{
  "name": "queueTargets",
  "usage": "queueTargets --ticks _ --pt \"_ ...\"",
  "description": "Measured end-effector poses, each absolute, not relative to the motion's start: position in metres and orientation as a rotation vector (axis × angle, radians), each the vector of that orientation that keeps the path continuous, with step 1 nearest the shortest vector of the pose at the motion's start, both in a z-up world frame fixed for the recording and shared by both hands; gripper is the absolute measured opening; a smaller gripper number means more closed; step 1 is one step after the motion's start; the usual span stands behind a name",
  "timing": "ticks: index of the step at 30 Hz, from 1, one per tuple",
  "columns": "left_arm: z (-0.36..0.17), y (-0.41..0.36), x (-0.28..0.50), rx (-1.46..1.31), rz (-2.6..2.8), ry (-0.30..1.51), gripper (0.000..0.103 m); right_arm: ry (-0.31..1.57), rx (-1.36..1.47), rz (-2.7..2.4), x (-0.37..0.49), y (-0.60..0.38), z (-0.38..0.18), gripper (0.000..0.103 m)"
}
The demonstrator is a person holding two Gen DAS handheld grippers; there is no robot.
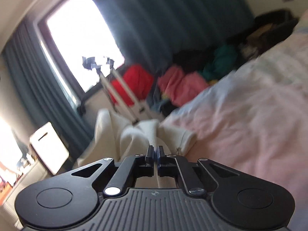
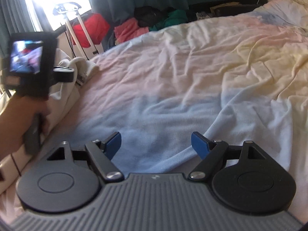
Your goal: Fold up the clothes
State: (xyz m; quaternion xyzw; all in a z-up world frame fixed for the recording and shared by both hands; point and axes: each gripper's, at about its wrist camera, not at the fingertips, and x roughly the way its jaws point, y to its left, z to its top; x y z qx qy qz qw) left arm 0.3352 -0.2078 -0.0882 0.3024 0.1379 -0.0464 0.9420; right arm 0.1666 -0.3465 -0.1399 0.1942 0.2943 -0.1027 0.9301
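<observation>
The left gripper point(image 1: 154, 151) has its fingers pinched tight on a cream ribbed knit garment point(image 1: 134, 134), bunched at the edge of the rumpled pastel bedsheet point(image 2: 192, 67). The right gripper point(image 2: 156, 144) hovers over the sheet, fingers spread wide, holding nothing.

Bright window point(image 1: 77, 38) between dark teal curtains point(image 1: 163, 19). Bed with rumpled pastel cover point(image 2: 192, 67). Pile of coloured clothes point(image 2: 132, 29) against far wall, red bag point(image 2: 90, 28) beside.
</observation>
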Motion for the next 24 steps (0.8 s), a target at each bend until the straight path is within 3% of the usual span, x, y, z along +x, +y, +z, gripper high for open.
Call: queueTargets --ticks 9,15,20,24 --pt "-0.021 -0.155 0.191 0.508 -0.204 0.231 0.002 0.497 0.443 -0.218 0.133 -0.354 -0.110 0.082" --pt "-0.013 -0.099 0.088 0.388 -0.272 0.244 0.002 0.446 0.495 -0.112 0.111 -0.350 -0.097 0.081" --pt "-0.026 -0.046 0.033 0.204 -0.249 0.287 0.002 0.499 0.644 0.063 0.106 -0.342 -0.105 0.055" --pt "-0.028 -0.028 0.035 0.064 -0.228 0.346 0.002 0.550 0.749 0.140 0.114 -0.334 -0.110 0.052"
